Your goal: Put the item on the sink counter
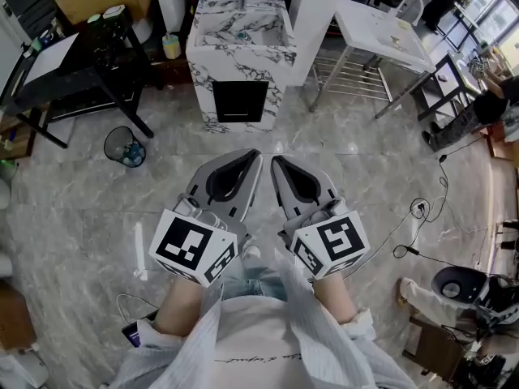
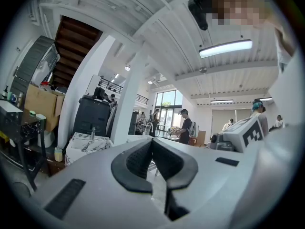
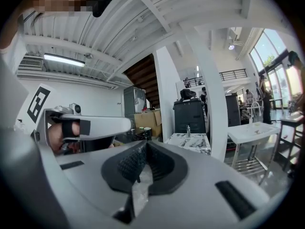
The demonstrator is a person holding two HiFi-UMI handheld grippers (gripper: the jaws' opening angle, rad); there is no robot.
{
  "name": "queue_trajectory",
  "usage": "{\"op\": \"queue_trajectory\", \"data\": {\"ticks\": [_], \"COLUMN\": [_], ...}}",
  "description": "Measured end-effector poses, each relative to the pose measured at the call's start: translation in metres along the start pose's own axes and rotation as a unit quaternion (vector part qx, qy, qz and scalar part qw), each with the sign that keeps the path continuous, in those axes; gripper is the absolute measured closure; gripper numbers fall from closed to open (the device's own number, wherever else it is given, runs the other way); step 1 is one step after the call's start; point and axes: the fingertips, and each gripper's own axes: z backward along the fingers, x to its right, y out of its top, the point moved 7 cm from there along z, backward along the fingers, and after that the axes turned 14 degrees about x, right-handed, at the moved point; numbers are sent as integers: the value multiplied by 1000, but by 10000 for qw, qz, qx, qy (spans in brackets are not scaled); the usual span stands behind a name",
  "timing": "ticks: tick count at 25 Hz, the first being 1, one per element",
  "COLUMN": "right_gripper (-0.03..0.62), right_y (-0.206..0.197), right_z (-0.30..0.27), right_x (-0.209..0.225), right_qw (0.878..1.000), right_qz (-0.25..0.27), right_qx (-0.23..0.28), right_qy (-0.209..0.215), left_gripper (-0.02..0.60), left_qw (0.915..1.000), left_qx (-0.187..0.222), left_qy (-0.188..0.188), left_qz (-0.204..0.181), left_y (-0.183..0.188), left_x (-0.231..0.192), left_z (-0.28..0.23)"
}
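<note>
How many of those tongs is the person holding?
2: the left tongs left of centre in the head view, the right tongs close beside them, both shut.

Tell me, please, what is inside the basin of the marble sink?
The head view shows the marble sink, its basin bare but for one small dark thing mid-floor, possibly the drain, too small to tell. The front rim covers the basin's near wall.

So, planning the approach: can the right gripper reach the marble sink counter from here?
Probably not yet: the right gripper, shut, is well short of the marble sink counter, with floor between them. Nothing blocks the way; walking forward should do.
</note>
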Motion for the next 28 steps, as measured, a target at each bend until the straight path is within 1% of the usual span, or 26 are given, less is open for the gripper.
{"op": "queue_trajectory", "data": {"ticks": [7, 12, 19, 24, 28], "right_gripper": [585, 585, 585, 585, 585], "right_y": [-6, -8, -3, -11, -18], "right_z": [-58, -122, -201, -238, -256], "right_x": [28, 55, 92, 106, 111], "right_qw": [9999, 9996, 9990, 9983, 9980], "right_qz": [23, 65, 177, 153, 115], "right_qx": [-32, 19, 118, 119, 67], "right_qy": [-164, -263, -405, -548, -626], "left_gripper": [566, 566, 566, 566, 566], "left_qw": [9998, 9994, 9993, 9994, 9994], "left_qx": [-24, -34, 17, 17, -36], "left_qy": [-183, -330, -343, -315, -311], "left_qz": [31, -79, -174, -165, -124], "left_y": [-2, 6, 19, 19, 15], "left_x": [-53, -111, -190, -229, -248], "left_z": [-45, -89, -140, -156, -161]}}
